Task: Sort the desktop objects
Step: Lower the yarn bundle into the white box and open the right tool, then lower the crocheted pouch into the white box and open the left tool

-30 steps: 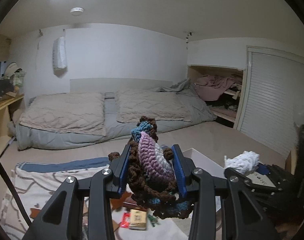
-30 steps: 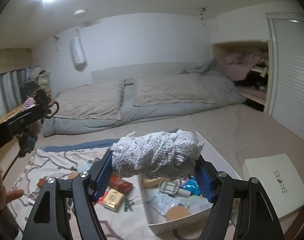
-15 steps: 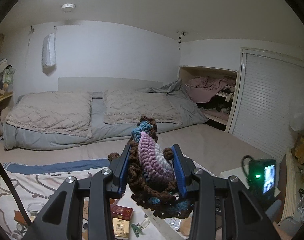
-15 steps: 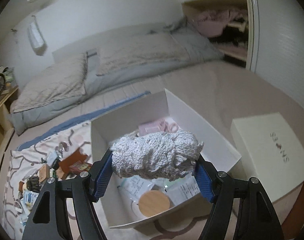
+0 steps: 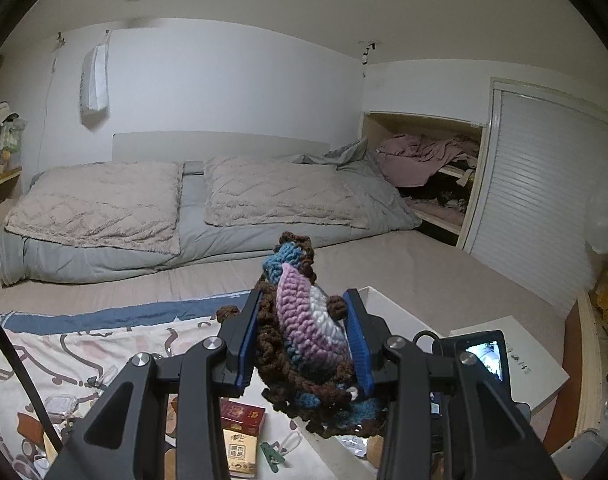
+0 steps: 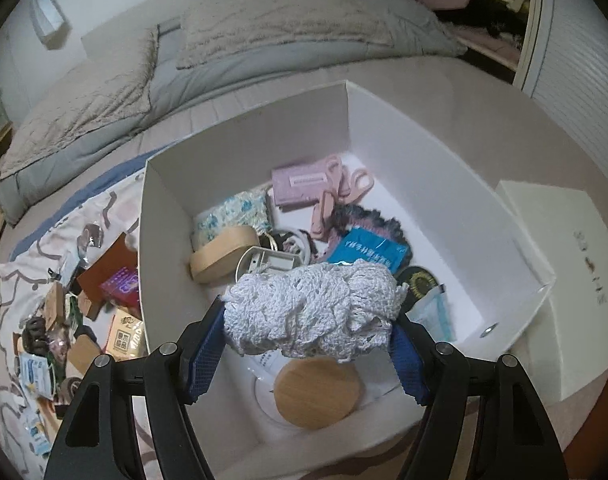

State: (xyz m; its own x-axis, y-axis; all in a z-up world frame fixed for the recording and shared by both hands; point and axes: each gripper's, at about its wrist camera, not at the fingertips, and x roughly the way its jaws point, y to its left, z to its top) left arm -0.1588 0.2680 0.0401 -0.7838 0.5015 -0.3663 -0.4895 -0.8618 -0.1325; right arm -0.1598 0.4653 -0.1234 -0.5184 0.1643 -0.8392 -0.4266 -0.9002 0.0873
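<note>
Right gripper (image 6: 308, 344): I have it clamped end to end on a white crocheted bundle (image 6: 312, 312), tilted down over the open white box (image 6: 244, 136).
Left gripper (image 5: 302, 340): narrow, pinching a brown, blue and lilac crochet piece (image 5: 304, 328), held about level above the patterned cloth (image 5: 64, 344).
Step in hand, as I judge it: drop the white bundle into the box.
Doing it well: I would aim for the bare floor towards the box's right side, clear of the round wooden lid (image 6: 318, 392) and blue sachet (image 6: 368, 252), and release low.
How it looks: loose, open-knit, soft; it bulges past both pads, so strands may snag on release.
</note>
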